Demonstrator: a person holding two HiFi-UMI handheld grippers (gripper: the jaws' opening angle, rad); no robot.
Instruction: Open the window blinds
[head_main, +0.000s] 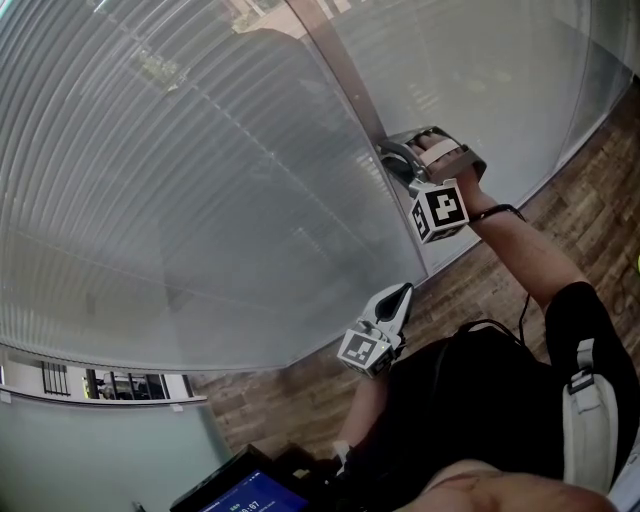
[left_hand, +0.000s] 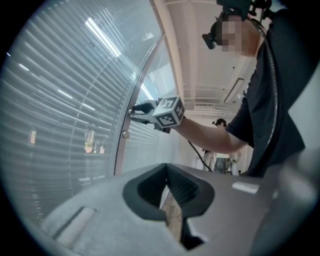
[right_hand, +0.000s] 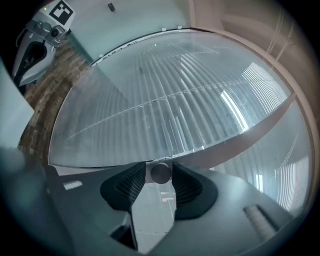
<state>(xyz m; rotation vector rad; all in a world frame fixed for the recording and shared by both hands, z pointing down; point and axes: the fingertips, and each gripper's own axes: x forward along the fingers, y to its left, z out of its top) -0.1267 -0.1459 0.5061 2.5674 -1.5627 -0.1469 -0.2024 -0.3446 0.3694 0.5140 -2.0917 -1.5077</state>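
Right gripper (head_main: 392, 158) is held up against the pale frame post (head_main: 335, 60) that stands between two glass panes. Its fingers (right_hand: 186, 186) are spread, and a small round knob (right_hand: 161, 173) is seen between the fingertips. A thin gap shows on one side of the knob. Contact on the other side cannot be settled from this angle.

The blinds (head_main: 180, 170) are found behind the glass, just beyond those fingertips. Their slats run on both sides of the post.

Left gripper (left_hand: 166, 169) is held lower, well apart from the knob. Its fingers are pressed together at the tips, with nothing between them. A sliver of wood floor (head_main: 300, 390) is glimpsed through the slit nearer the finger bases.
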